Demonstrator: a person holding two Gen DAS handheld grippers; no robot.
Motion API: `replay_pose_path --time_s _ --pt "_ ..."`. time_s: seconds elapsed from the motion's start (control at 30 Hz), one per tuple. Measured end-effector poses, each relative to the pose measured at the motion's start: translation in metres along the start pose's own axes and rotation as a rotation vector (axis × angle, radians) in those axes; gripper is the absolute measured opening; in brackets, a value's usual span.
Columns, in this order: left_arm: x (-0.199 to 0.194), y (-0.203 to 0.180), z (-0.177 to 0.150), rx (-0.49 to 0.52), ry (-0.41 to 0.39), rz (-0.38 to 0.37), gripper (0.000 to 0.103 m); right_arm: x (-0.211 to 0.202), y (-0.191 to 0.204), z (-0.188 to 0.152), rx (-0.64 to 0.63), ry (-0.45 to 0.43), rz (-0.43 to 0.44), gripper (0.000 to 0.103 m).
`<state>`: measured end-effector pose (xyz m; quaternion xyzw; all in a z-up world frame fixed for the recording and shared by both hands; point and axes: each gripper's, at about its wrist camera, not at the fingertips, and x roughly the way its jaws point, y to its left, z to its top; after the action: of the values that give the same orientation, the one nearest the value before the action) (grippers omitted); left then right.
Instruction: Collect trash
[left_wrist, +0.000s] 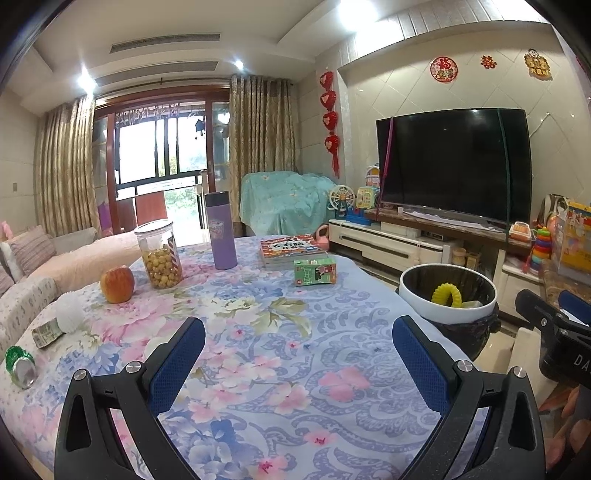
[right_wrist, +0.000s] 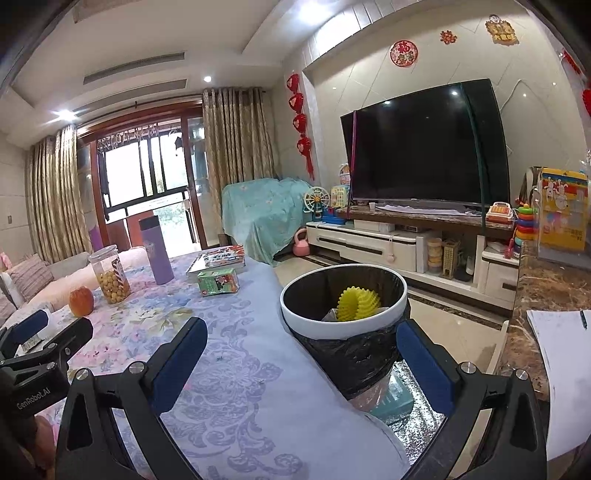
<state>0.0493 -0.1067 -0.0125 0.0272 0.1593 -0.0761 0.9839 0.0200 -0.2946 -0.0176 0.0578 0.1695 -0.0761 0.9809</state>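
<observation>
My left gripper (left_wrist: 298, 336) is open and empty above the floral tablecloth (left_wrist: 280, 354). My right gripper (right_wrist: 301, 338) is open and empty near the table's right edge, next to the white-rimmed bin (right_wrist: 343, 325) with a black liner. The bin (left_wrist: 448, 299) holds a yellow spiky ring (left_wrist: 447, 294), also seen in the right wrist view (right_wrist: 357, 303). On the table's left lie a crushed green can (left_wrist: 20, 365), a crumpled wrapper (left_wrist: 46, 332) and a white ball (left_wrist: 70, 312). A green carton (left_wrist: 314, 271) lies farther back, also in the right wrist view (right_wrist: 218, 281).
An apple (left_wrist: 117, 284), a snack jar (left_wrist: 159, 254), a purple flask (left_wrist: 221, 230) and books (left_wrist: 291, 249) stand at the table's back. A sofa (left_wrist: 33, 273) is left. A TV cabinet (right_wrist: 406, 243) stands behind the bin. A marble counter with paper (right_wrist: 557, 369) is right.
</observation>
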Motion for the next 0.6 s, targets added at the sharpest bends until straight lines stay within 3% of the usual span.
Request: replay_pose_path --time_s 0.6 --pt "0.0006 0.0051 -0.0013 -0.016 0.003 -0.015 0.102 -0.0022 0.0056 0.0012 -0.003 -0.005 0.010 0.103"
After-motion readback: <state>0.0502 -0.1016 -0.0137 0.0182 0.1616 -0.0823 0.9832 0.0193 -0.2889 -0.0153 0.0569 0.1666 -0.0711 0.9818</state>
